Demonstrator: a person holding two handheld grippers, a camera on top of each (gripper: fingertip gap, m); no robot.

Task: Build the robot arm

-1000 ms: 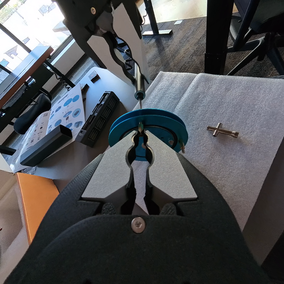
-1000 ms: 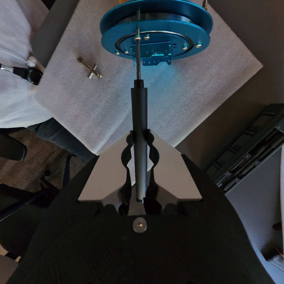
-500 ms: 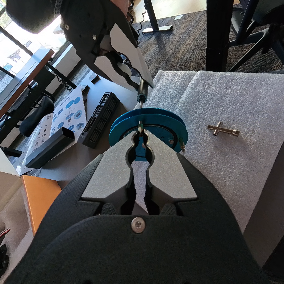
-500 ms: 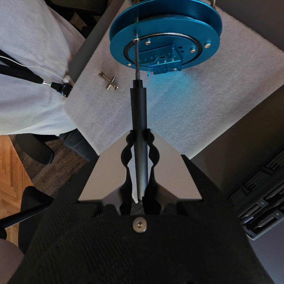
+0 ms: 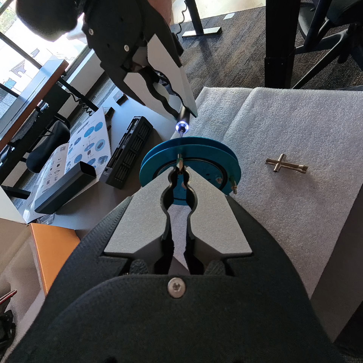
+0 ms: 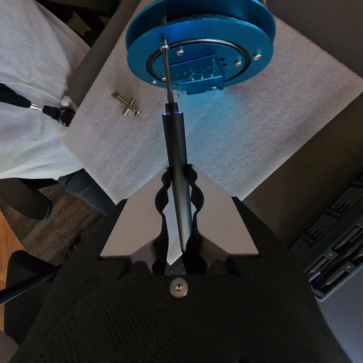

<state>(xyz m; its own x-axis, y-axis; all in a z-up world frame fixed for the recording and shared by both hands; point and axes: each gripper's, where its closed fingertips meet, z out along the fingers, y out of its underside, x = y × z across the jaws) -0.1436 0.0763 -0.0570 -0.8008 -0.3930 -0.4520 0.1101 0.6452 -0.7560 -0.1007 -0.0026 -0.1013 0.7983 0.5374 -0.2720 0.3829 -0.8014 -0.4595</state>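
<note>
Blue disc assembly [image 5: 189,155] on white foam pad [image 5: 294,127], carpeted office floor [image 5: 225,57]

Two grippers: left gripper [image 5: 180,170], right gripper [image 6: 179,169]. One blue double-disc assembly [image 5: 208,151]. One electric screwdriver [image 6: 176,157]. One metal cross wrench [image 5: 285,166]. One open bit case [image 5: 128,153]. One dark sleeve [image 5: 64,191]. One instruction sheet [image 5: 86,141]. One white foam pad [image 5: 294,127].

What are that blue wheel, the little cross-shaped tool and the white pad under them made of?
Blue wheel: looks like metal with a matte blue coating and a soft sheen. Cross-shaped tool: bare silvery metal, bright glints. White pad: likely packing foam, going by its fine pebbly texture.
</note>
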